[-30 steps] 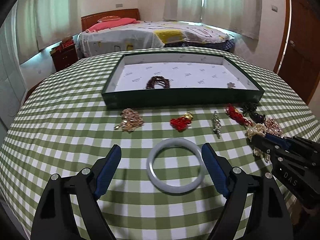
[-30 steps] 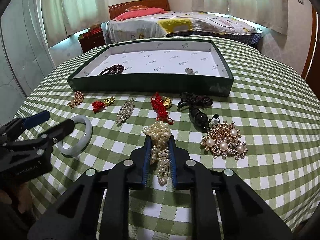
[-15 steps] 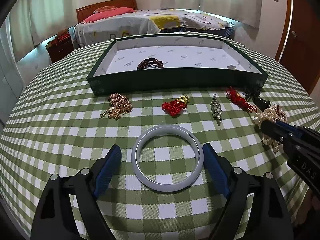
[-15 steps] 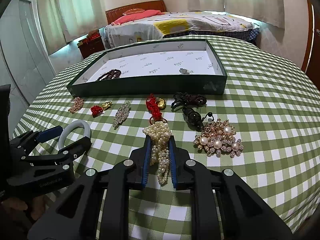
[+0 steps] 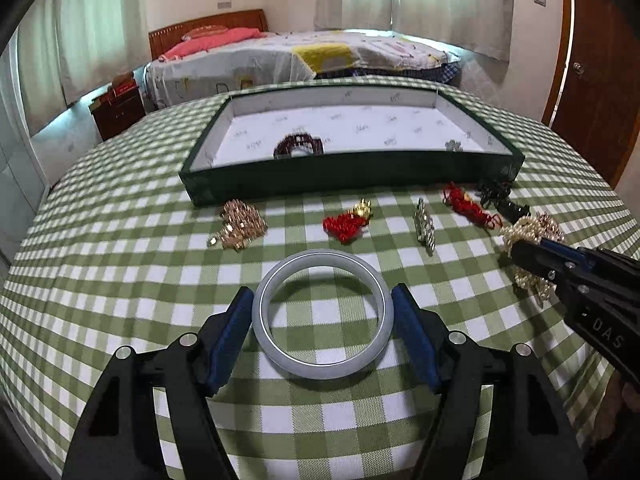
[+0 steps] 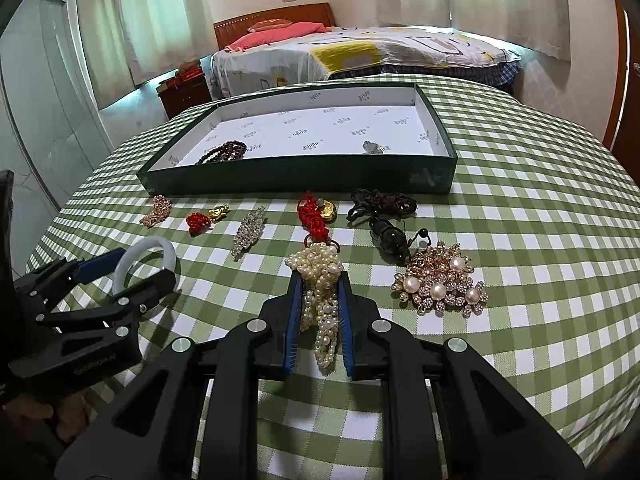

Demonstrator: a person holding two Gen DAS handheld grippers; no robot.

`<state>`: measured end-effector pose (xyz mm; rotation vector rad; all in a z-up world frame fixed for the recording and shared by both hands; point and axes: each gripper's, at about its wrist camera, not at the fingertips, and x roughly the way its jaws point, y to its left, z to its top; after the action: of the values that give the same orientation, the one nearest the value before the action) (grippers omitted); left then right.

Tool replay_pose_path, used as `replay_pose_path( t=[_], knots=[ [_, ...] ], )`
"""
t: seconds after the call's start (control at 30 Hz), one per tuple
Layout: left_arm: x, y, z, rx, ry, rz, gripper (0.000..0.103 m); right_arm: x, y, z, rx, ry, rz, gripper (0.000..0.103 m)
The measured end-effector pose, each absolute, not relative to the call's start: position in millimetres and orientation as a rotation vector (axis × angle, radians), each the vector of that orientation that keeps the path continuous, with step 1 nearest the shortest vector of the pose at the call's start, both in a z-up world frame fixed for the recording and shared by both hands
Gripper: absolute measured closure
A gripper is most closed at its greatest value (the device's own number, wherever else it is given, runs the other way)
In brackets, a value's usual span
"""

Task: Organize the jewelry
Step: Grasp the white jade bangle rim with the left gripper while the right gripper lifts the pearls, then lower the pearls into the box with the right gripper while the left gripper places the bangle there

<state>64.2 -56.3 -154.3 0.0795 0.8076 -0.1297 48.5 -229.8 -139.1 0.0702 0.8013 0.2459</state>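
A pale jade bangle point(image 5: 323, 314) lies between the fingers of my left gripper point(image 5: 323, 316), whose jaws touch its two sides; it also shows in the right wrist view point(image 6: 145, 261). My right gripper point(image 6: 319, 304) is shut on a pearl bracelet point(image 6: 320, 276), lifted slightly off the green checked cloth. A dark green tray point(image 6: 296, 178) with a white floor stands behind, holding a dark bead bracelet point(image 6: 224, 151) and a small silver piece point(image 6: 373, 147).
On the cloth before the tray lie a gold chain piece point(image 5: 240, 224), a red knot charm point(image 5: 346, 224), a rhinestone brooch point(image 5: 425, 226), a red cord charm point(image 6: 314, 216), a black cord pendant point(image 6: 384, 220) and a gold pearl brooch point(image 6: 440, 284). A bed stands beyond the table.
My left gripper has closed in from wide open until its fingers meet the bangle's sides. My right gripper keeps its grip on the pearls and has risen slightly.
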Motion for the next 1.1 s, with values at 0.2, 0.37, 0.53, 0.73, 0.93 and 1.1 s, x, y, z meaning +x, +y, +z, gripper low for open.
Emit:
replay_pose_path(
  t=[0.2, 0.37, 0.53, 0.73, 0.93, 1.1],
  knots=[
    [66, -54, -133, 0.09, 0.745, -0.129, 0.035, 47, -231, -123, 0.09, 0.764, 0.252, 0.086],
    [82, -48, -108, 0.066, 0.697, -0.126, 0.035, 58, -235, -99, 0.113, 0.717, 0.253, 0.086],
    [107, -45, -91, 0.038, 0.674, -0.135, 0.035, 84, -238, -76, 0.116, 0.662, 0.242, 0.086],
    [147, -45, -76, 0.03, 0.636, -0.128, 0.035, 135, -238, -54, 0.096, 0.599, 0.233, 0.086],
    [198, -43, -74, 0.016, 0.632, -0.113, 0.035, 191, -235, -53, 0.103, 0.582, 0.225, 0.086],
    [238, -40, -82, 0.009, 0.661, -0.088, 0.035, 236, -236, -69, 0.085, 0.627, 0.21, 0.086]
  ],
)
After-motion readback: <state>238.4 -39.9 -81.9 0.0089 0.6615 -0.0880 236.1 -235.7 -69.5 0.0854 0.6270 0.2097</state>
